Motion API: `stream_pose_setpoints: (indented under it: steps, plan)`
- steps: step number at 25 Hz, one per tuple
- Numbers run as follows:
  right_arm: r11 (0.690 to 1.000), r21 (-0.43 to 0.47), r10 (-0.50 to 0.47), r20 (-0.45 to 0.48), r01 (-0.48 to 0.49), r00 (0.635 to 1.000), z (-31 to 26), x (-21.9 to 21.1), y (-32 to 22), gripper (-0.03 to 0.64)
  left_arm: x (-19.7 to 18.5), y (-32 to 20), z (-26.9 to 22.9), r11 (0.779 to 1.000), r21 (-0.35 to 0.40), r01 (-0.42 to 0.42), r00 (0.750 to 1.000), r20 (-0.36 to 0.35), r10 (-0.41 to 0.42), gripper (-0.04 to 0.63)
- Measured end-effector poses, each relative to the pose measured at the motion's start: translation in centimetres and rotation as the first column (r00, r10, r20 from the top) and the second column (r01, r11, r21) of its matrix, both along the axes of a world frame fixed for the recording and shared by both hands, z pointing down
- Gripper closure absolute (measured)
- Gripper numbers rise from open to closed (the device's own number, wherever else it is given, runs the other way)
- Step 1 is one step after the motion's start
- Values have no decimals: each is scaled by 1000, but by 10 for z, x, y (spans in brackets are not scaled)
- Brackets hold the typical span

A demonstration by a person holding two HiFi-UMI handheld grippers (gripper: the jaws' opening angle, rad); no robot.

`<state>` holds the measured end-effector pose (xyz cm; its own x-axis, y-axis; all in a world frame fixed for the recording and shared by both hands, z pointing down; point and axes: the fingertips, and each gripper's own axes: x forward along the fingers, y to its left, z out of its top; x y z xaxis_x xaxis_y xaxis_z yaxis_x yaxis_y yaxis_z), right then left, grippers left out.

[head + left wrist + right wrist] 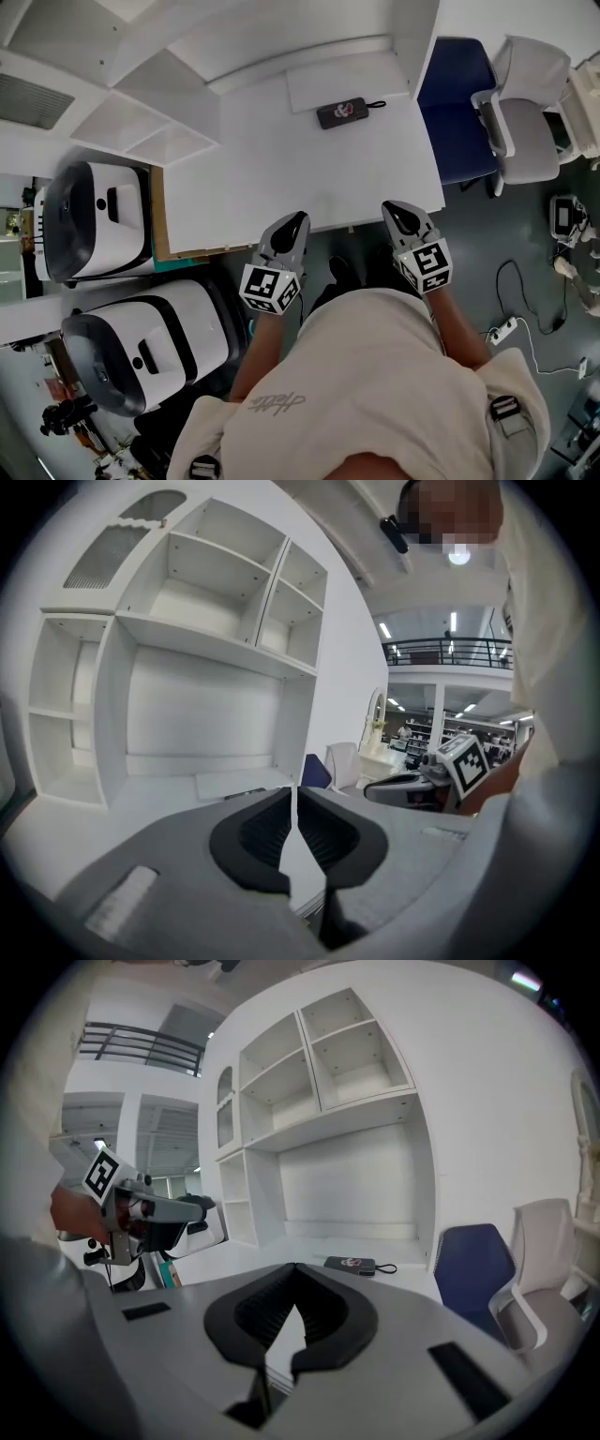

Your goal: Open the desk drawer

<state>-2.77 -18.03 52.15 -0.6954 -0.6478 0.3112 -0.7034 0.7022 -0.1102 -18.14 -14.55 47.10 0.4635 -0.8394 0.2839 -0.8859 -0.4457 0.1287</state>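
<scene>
Jaws of the left gripper [293,222] are pressed together with nothing between them, and those of the right gripper [398,210], well apart to its right, meet at the tips, also empty. Both tips hang over the near edge of the white desk [281,159]; the drawer under that edge cannot be made out in any view. Farther ahead of the right gripper a black case [342,112] lies on the desktop near the back wall. White shelves [206,592] rise behind it. A blue chair [455,94] stands off to the right gripper's right.
</scene>
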Motion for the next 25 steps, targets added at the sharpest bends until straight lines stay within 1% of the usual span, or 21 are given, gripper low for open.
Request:
stream_pose_setpoints:
  steps: [5, 8, 9, 11, 13, 15, 21, 25]
  plan:
    - [1000, -16, 18, 21, -18, 1000, 1, 3, 3, 614, 12, 6, 4, 998, 2, -57, 998, 32, 57, 575]
    - [999, -42, 19, 29, -18, 999, 6, 3, 7, 614, 16, 7, 7, 997, -8, -77, 997, 22, 78, 575]
    - [999, -44, 19, 27, -18, 999, 6, 3, 7, 614, 17, 6, 9, 997, -18, -79, 997, 7, 79, 574]
    - [999, -46, 18, 21, -17, 1000, 9, 4, 6, 614, 19, 4, 16, 995, -42, -87, 996, -19, 86, 549]
    - [998, -53, 24, 16, -23, 1000, 13, 5, 6, 614, 22, 5, 26, 993, -67, -99, 995, -13, 99, 502]
    - [997, -62, 35, 16, -34, 999, 16, 8, 8, 614, 24, 5, 32, 990, -86, -108, 994, -10, 107, 502]
    - [996, -66, 53, 1, -53, 999, 18, 14, 13, 614, 27, 5, 52, 984, -138, -113, 993, -33, 110, 502]
    - [995, -72, 69, -11, -69, 998, 20, 19, 12, 614, 32, 10, 88, 963, -230, -139, 990, -48, 131, 502]
